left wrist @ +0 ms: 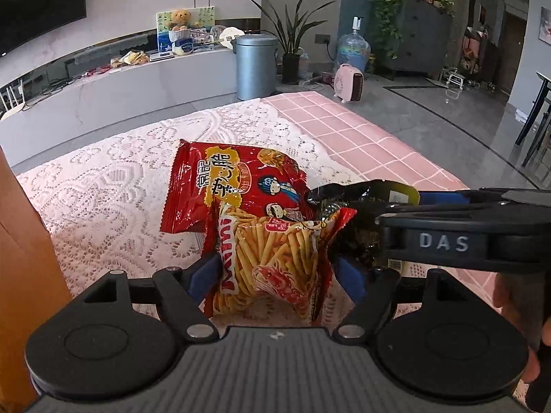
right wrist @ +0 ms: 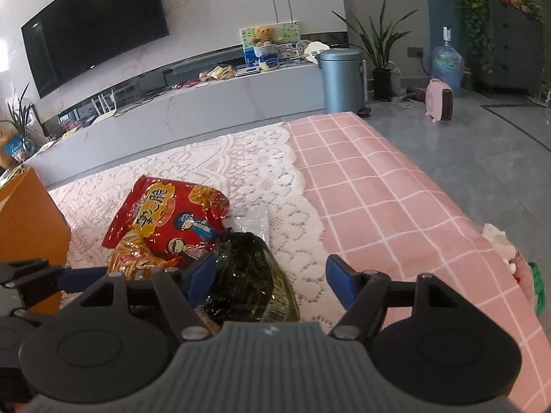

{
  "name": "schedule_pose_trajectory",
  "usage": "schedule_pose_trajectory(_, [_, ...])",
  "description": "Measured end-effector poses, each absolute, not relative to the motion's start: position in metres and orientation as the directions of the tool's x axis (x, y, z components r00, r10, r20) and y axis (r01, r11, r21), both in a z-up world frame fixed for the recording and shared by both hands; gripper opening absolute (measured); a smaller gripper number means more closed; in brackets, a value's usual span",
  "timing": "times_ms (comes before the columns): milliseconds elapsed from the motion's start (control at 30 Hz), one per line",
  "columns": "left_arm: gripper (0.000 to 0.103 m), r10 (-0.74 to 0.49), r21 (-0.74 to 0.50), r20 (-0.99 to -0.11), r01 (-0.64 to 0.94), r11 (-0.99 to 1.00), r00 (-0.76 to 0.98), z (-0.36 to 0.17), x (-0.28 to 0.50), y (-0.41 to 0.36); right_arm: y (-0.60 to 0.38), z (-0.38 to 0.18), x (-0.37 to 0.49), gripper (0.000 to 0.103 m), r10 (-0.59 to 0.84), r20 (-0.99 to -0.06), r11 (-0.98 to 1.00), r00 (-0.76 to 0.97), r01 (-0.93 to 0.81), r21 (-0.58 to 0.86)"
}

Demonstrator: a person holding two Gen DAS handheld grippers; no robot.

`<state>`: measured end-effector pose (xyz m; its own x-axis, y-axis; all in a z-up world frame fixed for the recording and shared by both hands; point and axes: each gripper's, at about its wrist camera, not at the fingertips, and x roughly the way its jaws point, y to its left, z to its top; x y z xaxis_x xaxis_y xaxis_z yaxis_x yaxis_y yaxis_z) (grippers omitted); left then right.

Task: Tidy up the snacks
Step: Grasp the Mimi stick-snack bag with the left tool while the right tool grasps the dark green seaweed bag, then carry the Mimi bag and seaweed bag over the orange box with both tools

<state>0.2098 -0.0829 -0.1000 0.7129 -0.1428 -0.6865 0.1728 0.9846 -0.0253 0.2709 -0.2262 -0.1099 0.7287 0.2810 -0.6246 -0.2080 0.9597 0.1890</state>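
Pictured on a lace-covered table (left wrist: 103, 179): crinkly shrimp-stick bag (left wrist: 272, 261), long axis pointing away, framed untouched by the wide-open left gripper (left wrist: 275, 272), with a glossy dark seaweed pack (right wrist: 248, 275) off-centre toward the left finger of the half-open, empty right gripper (right wrist: 272, 275).

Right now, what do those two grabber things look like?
Both match: the left gripper and right gripper have black arms, blue finger pads, round black discs, silver bolts and a ribbed grey body. White letters "DAS" mark the right gripper's side. No cables or sleeves show.
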Motion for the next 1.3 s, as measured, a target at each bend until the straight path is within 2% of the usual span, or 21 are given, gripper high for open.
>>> schedule_pose_trajectory(267, [0.077,-0.104,0.029,-0.696,0.172,0.985,0.71,-0.101,0.212,-0.085,-0.222,-0.121,0.284,0.069,0.346,-0.619,0.938,0.705,-0.243,0.247])
schedule_pose_trajectory(433, [0.072,-0.112,0.015,-0.703,0.172,0.985,0.703,-0.099,0.212,-0.081,-0.214,-0.129,0.291,0.068,0.371,-0.622,0.929,0.689,-0.279,0.245])
schedule_pose_trajectory(600, [0.075,-0.1,0.035,-0.699,0.173,0.984,0.708,-0.1,0.211,-0.083,-0.211,-0.132,0.291,0.055,0.407,-0.629,0.913,0.663,-0.308,0.266])
schedule_pose_trajectory(867, [0.076,-0.052,0.091,-0.708,0.163,0.982,0.705,-0.103,0.213,-0.091,-0.209,-0.131,0.287,0.05,0.411,-0.636,0.911,0.654,-0.311,0.269])
schedule_pose_trajectory(900, [0.07,-0.042,0.107,-0.71,0.167,0.98,0.703,-0.104,0.213,-0.094,-0.208,-0.131,0.286,0.05,0.408,-0.636,0.912,0.655,-0.314,0.262])
schedule_pose_trajectory(1000, [0.065,-0.021,0.146,-0.709,0.176,0.973,0.705,-0.104,0.212,-0.099,-0.205,-0.129,0.282,0.049,0.397,-0.637,0.917,0.661,-0.321,0.239])
schedule_pose_trajectory(1167, [0.062,-0.037,0.101,-0.709,0.154,0.983,0.704,-0.099,0.204,-0.094,-0.209,-0.122,0.274,0.045,0.401,-0.629,0.916,0.666,-0.309,0.257])
schedule_pose_trajectory(1200, [0.061,-0.034,0.101,-0.708,0.149,0.984,0.706,-0.098,0.202,-0.093,-0.21,-0.121,0.272,0.042,0.399,-0.629,0.917,0.667,-0.304,0.258])
schedule_pose_trajectory(1300, [0.059,-0.022,0.116,-0.7,0.144,0.983,0.714,-0.093,0.192,-0.091,-0.211,-0.116,0.264,0.041,0.379,-0.631,0.925,0.677,-0.288,0.246])
